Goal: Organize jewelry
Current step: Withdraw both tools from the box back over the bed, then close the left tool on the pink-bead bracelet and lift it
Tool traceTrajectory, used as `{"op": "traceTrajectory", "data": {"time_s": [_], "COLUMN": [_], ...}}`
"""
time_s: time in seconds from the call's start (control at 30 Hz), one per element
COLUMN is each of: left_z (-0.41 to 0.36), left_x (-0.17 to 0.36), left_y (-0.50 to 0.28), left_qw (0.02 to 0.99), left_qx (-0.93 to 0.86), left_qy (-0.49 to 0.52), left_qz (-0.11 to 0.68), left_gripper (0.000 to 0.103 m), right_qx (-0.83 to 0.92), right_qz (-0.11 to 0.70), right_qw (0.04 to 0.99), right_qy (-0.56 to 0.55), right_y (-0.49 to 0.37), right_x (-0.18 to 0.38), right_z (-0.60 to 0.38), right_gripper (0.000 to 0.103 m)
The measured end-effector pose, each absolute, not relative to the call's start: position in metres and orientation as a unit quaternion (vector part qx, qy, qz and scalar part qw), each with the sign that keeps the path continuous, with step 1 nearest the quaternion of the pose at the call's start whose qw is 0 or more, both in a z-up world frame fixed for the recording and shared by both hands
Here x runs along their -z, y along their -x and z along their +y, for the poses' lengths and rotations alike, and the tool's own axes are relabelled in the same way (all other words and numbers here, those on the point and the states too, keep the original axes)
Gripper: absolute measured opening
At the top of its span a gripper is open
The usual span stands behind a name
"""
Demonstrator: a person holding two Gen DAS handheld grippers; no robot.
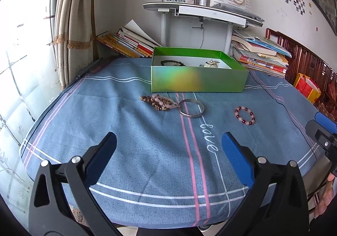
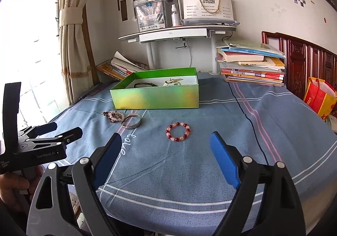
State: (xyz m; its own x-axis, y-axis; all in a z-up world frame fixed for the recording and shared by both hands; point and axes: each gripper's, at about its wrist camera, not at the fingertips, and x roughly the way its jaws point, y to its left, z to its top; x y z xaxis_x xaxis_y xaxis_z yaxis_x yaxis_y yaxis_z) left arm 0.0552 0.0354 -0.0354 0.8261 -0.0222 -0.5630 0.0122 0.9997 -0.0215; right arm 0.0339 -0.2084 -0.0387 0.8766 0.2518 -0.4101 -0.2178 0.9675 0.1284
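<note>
Blue cloth carries, left to right, a bead pile [image 1: 158, 102], bangle [image 1: 191, 108] and red bracelet [image 2: 178, 131] before the green box [image 1: 198, 77]; I hold left gripper [image 1: 168, 158] and right gripper [image 2: 166, 157] spread, empty, nothing picked yet; next, I judge, reach for the bracelet

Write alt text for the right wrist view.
An open right claw hovers above a blue cloth, pointing at a red and pink bead bracelet. Further left lie a metal bangle and a pile of beads, in front of an open green box.
</note>
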Motion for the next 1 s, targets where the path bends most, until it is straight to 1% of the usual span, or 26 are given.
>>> {"op": "traceTrajectory", "data": {"time_s": [0.7,0.83,0.93,0.97,1.0], "left_z": [0.041,0.047,0.054,0.055,0.055], "left_x": [0.04,0.039,0.039,0.039,0.039], "left_y": [-0.062,-0.071,-0.09,-0.097,-0.107], "left_qw": [0.954,0.951,0.944,0.944,0.942], "left_qx": [0.006,0.024,0.038,0.037,0.034], "left_qy": [0.011,0.038,0.064,0.065,0.064], "left_qz": [0.3,0.307,0.32,0.322,0.326], "left_gripper": [0.099,0.098,0.088,0.08,0.076], "right_qx": [-0.121,-0.123,-0.125,-0.126,-0.127], "right_qz": [0.231,0.237,0.243,0.247,0.25], "right_qw": [0.964,0.963,0.961,0.96,0.959], "right_qy": [-0.043,-0.044,-0.044,-0.045,-0.045], "right_y": [-0.042,-0.046,-0.049,-0.051,-0.053], "right_x": [0.048,0.052,0.055,0.057,0.058], "right_z": [-0.207,-0.207,-0.207,-0.207,-0.207], "right_gripper": [0.084,0.084,0.084,0.084,0.084]}}
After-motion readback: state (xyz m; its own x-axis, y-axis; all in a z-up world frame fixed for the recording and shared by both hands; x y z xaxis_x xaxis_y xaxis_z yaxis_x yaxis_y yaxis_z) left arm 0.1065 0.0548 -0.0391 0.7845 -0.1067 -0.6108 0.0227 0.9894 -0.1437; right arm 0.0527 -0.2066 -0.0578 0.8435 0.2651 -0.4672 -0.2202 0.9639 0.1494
